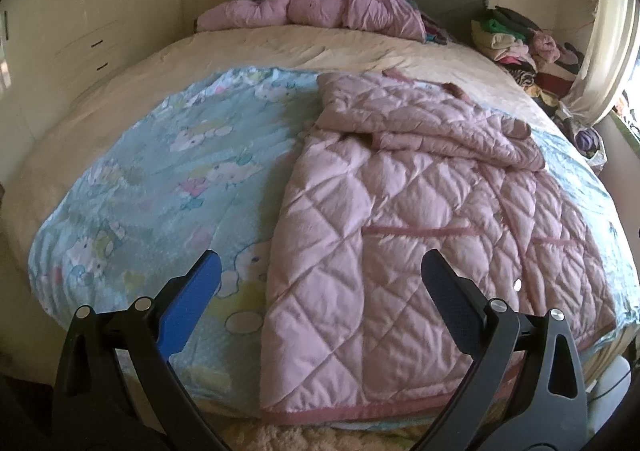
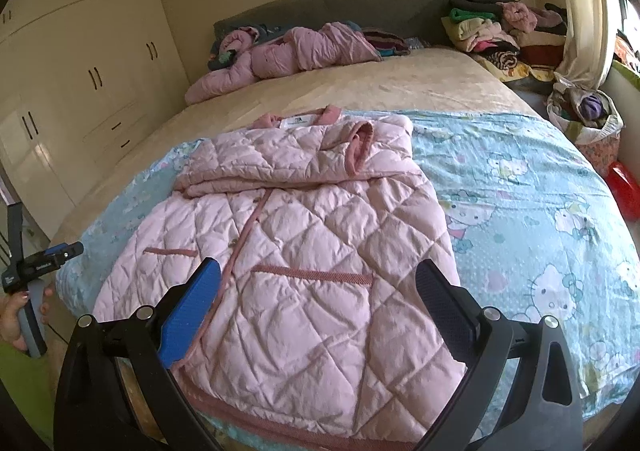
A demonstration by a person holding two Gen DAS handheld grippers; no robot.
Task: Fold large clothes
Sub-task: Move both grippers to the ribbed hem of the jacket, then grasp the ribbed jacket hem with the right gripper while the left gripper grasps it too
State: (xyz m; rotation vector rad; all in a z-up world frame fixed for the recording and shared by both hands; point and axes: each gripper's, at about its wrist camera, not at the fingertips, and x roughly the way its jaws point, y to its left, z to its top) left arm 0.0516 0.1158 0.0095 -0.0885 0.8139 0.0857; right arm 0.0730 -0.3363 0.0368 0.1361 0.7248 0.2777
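A pink quilted padded jacket with darker pink trim [image 2: 304, 247] lies flat on a light blue cartoon-print sheet [image 2: 532, 211], which covers the near half of a wide bed with a beige cover [image 2: 360, 87]. The jacket's hem lies at the bed's near edge, its collar points toward the grey headboard [image 2: 340, 5], and both sleeves are folded across the chest. To the jacket's right in the right wrist view, the blue sheet is bare as far as the bed's right edge; in the left wrist view a similar bare stretch of sheet [image 1: 160, 171] runs to the bed's left edge. Beyond the collar the beige cover is open up to a crumpled pink padded garment [image 2: 280, 53] along the headboard. A heap of mixed folded clothes [image 2: 500, 35] sits by the bed's far right corner, and cream wardrobe doors [image 2: 80, 71] line the left wall.

The left gripper [image 1: 320, 279] hovers over the jacket's left side near the near edge, its fingers wide apart and holding nothing. The right gripper [image 2: 318, 283] hovers above the lower front of the jacket by the pocket trim, fingers also spread wide and empty. At the left border of the right wrist view, a hand [image 2: 16, 315] grips the left gripper's handle, off the bed's near left corner.
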